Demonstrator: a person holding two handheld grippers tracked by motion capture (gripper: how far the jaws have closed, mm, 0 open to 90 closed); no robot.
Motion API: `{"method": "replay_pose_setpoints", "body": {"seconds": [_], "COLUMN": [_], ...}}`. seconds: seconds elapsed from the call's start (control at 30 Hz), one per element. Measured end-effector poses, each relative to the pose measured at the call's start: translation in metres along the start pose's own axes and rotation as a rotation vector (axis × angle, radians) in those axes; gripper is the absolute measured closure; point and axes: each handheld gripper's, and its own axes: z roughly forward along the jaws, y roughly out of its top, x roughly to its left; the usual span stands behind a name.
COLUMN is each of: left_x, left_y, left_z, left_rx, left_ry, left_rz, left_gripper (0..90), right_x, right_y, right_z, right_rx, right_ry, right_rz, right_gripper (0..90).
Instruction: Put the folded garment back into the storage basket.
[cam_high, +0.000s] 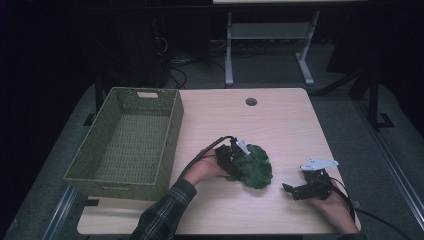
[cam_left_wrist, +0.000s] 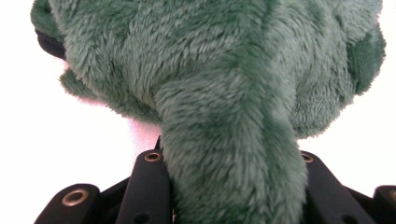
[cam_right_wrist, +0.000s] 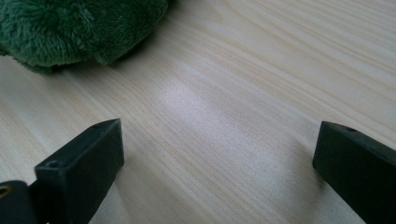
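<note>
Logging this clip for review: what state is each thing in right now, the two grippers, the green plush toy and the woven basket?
Left gripper: shut on a limb of the plush toy.
Right gripper: open, nothing between its jaws, low over the table.
Green plush toy: lying on the table, outside the basket.
Woven basket: upright, empty.

Black jaws clamp a green plush toy (cam_left_wrist: 224, 93).

green plush toy (cam_high: 255, 170), olive woven basket (cam_high: 127, 137), plaid sleeve (cam_high: 162, 215)
</note>
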Motion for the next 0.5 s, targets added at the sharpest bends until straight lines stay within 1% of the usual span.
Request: {"method": "replay_pose_setpoints", "body": {"seconds": [0.1, 0.17, 0.23, 0.33, 0.5], "left_x": [0.000, 0.001, 0.001, 0.001, 0.001], "left_y": [0.001, 0.001, 0.002, 0.003, 0.004], "left_z": [-0.004, -0.007, -0.013, -0.023, -0.041], "left_rx": [-0.009, -0.024, -0.043, -0.057, -0.073], "left_ry": [-0.016, -0.031, -0.024, -0.015, 0.010], "left_rz": [-0.012, -0.038, -0.052, -0.063, -0.063], "left_gripper": [65.5, 65.4, 65.3, 65.0, 64.5], "right_x": [0.000, 0.000, 0.000, 0.000, 0.000], "right_y": [0.000, 0.000, 0.000, 0.000, 0.000], "right_z": [0.000, 0.000, 0.000, 0.000, 0.000], "right_rx": [0.000, 0.002, 0.002, 0.001, 0.001], "right_ry": [0.000, 0.001, 0.002, 0.001, 0.002], "right_rz": [0.000, 0.004, 0.003, 0.003, 0.003], "right_gripper": [1.6, 1.6, 1.6, 1.6, 1.6]}}
